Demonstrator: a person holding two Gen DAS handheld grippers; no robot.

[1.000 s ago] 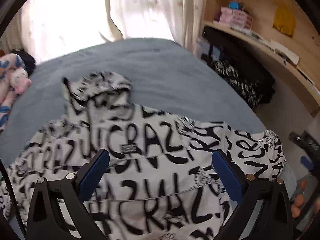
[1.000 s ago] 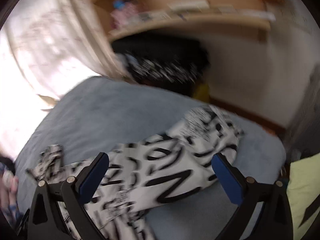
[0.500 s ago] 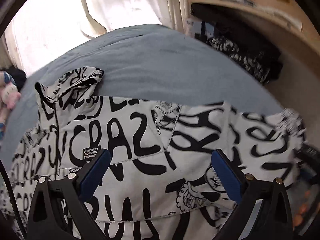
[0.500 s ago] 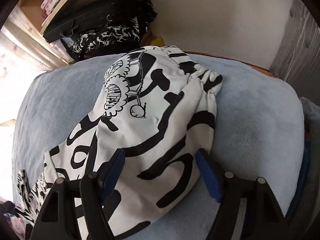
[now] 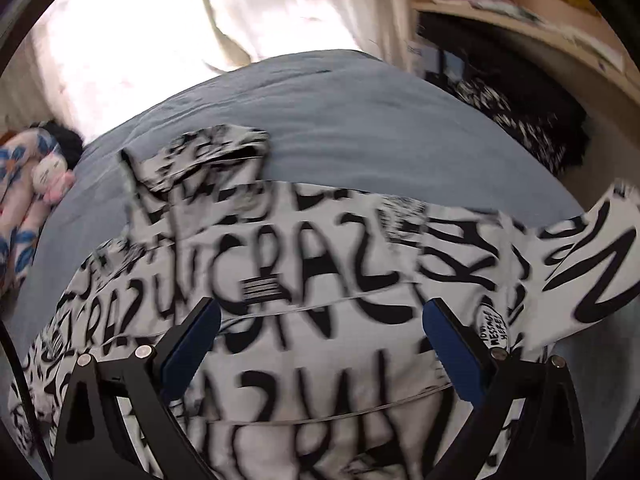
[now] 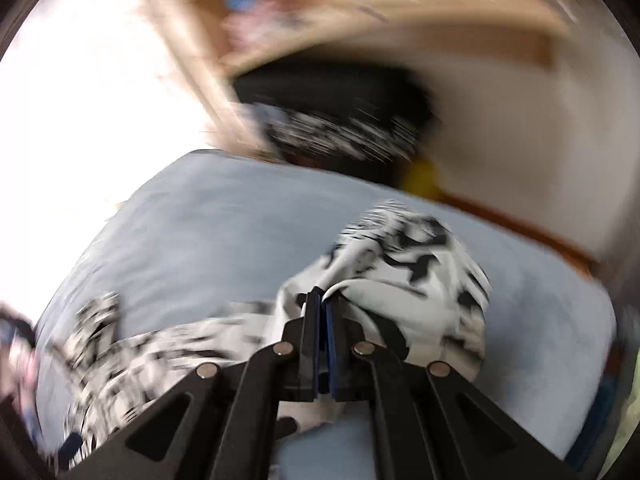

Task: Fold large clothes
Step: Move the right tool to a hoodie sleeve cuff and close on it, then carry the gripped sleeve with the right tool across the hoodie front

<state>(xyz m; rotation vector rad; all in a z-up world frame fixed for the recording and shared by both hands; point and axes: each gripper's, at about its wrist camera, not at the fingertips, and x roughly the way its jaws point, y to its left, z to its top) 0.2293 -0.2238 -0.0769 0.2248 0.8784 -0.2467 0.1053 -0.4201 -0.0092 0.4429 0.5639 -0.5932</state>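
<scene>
My right gripper (image 6: pixel 321 300) had just closed, pinching the soft, floppy hoodie's (image 5: pixel 320 320) sleeve (image 6: pixel 408 272) on the bed (image 6: pixel 224 232); my left gripper (image 5: pixel 320 332) hung wide over its body ahead.

From my right wrist view, motion blur smears the wooden shelf (image 6: pixel 360 8) and the dark bundle (image 6: pixel 340 120) beneath; I cannot identify their contents. The white black-lettered hooded garment (image 5: pixel 320 320) runs past the left view's lower edge; its lettering there is blurred.
</scene>
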